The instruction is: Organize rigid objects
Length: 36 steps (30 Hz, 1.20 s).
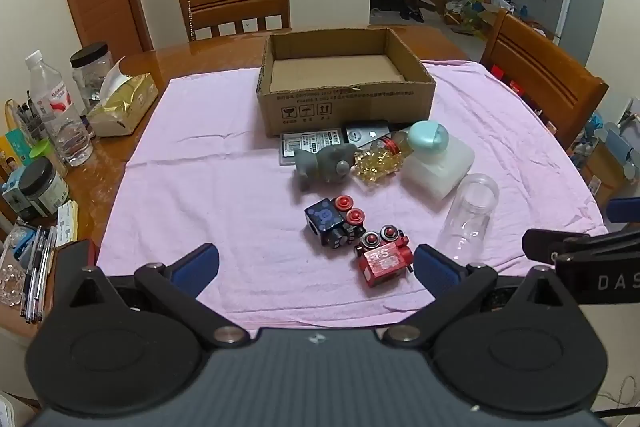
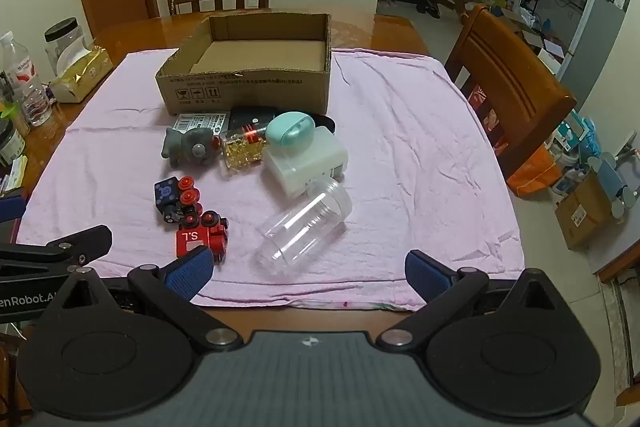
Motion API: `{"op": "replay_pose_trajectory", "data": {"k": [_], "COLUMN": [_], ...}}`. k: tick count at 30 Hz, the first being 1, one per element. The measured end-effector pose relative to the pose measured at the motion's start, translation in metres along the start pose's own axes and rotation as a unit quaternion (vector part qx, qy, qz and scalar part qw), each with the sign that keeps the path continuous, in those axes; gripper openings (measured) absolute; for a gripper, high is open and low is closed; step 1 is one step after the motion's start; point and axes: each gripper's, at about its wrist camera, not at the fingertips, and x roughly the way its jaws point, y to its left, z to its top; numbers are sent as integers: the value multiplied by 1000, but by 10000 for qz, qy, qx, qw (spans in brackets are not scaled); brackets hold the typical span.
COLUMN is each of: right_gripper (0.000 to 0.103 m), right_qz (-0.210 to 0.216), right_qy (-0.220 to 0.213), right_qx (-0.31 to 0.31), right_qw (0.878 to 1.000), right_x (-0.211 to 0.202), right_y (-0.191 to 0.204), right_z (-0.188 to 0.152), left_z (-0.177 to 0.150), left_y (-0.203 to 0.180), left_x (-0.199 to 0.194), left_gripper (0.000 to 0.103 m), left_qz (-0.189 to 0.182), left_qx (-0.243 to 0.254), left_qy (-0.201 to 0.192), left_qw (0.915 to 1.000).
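Note:
An open, empty cardboard box [image 1: 344,99] [image 2: 248,89] stands at the back of the pink cloth [image 1: 200,179] [image 2: 420,147]. In front of it lie a grey toy elephant [image 1: 324,165] [image 2: 188,147], a bottle of yellow capsules [image 1: 380,159] [image 2: 244,147], a white block with a teal lid [image 1: 438,159] [image 2: 304,155], a clear plastic jar on its side [image 1: 470,215] [image 2: 306,225], a dark blue toy train [image 1: 332,223] [image 2: 174,199] and a red toy train [image 1: 382,259] [image 2: 200,237]. My left gripper [image 1: 316,267] and my right gripper [image 2: 308,273] are both open and empty at the cloth's near edge.
Flat dark devices and a labelled pack [image 1: 308,143] lie against the box front. A tissue box [image 1: 120,107], water bottle [image 1: 60,111], jars and pens crowd the table's left side. Wooden chairs stand behind [image 1: 236,7] and to the right [image 2: 508,83].

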Motion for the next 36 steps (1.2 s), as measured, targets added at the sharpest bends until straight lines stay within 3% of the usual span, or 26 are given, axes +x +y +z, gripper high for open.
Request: {"op": "replay_pose_trajectory", "data": {"k": [36], "right_gripper": [103], "right_qz": [105], "right_qy": [-66], "right_qx": [-47], "right_qw": [9999], "right_x": [-3], "right_y": [-2], "right_z": [5], "left_z": [6], "left_y": [-3], "left_x": [-3], "left_gripper": [102], "left_qz": [80], "left_qx": [82], "left_qy": [-48], "left_qw": [9999]}}
